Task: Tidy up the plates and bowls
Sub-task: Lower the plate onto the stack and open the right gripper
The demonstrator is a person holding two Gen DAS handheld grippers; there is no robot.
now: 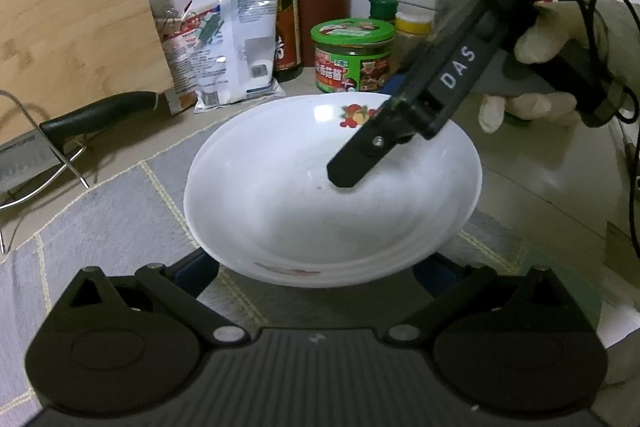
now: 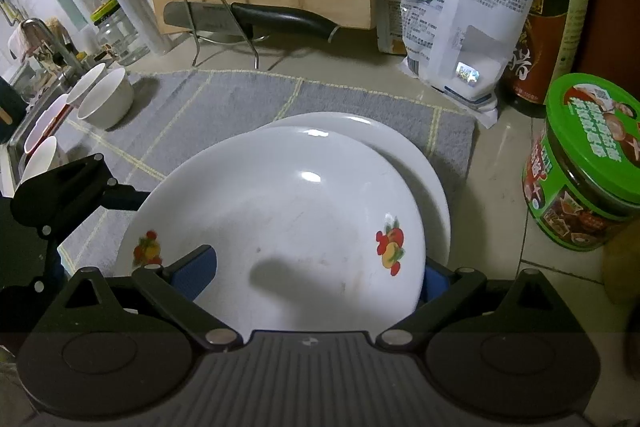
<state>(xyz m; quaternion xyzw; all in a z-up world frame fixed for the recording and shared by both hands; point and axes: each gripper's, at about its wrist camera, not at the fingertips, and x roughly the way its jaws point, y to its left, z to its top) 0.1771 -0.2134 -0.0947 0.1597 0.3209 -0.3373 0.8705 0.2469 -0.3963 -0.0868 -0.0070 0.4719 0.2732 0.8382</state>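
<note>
Two white shallow fruit-printed plates (image 2: 280, 211) lie stacked on the grey checked cloth (image 2: 224, 95); the right gripper (image 2: 316, 279), fingers spread, straddles the upper rim, the left gripper (image 1: 316, 267) waits open; small white bowls (image 2: 106, 99) at ten o'clock remain unsorted

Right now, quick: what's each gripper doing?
Left gripper: open, pads either side of the plate stack's near rim, holding nothing.
Right gripper: open, straddling the top plate, one finger over it, one under.

White plate (image 1: 304, 211) on grey mat (image 1: 100, 219) — right hand-held gripper (image 1: 352, 167) reaching over it.
</note>
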